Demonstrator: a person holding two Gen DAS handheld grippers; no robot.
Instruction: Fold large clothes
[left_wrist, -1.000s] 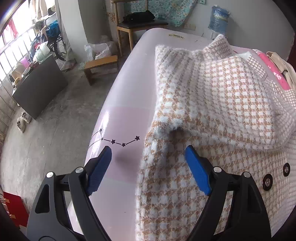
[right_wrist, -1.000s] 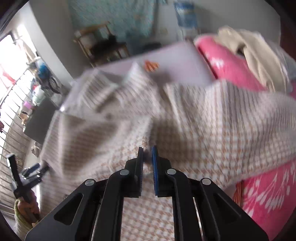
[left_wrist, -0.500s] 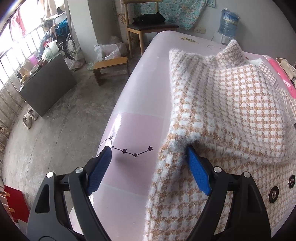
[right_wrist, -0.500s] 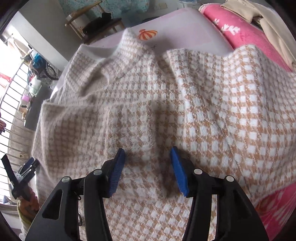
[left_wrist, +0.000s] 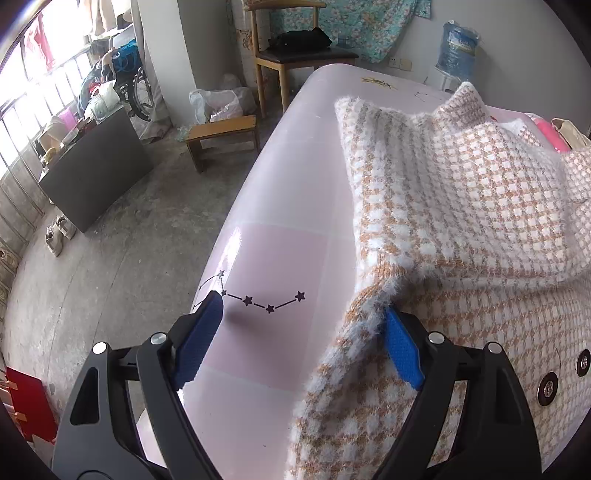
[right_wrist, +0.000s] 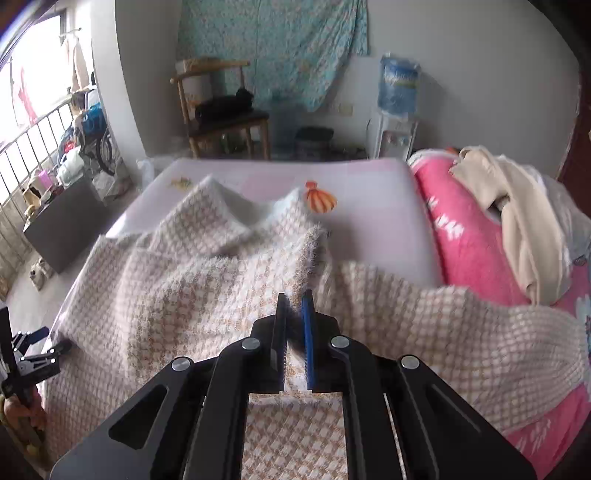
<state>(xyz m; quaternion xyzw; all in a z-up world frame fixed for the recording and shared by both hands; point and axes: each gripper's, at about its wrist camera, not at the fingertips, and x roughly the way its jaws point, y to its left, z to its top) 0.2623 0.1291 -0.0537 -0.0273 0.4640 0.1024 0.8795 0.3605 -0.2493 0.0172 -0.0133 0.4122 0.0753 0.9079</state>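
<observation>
Right wrist: right gripper, earlier apart, now clamped on raised cardigan fold.

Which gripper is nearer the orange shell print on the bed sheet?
Right. The right gripper, shut on the checked garment, sits just below the shell print; the left gripper is at the bed's far left edge.

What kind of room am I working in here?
Most likely a lived-in bedroom: the checked cardigan lies on a pink mattress, with a wooden chair and water dispenser by the wall.
</observation>
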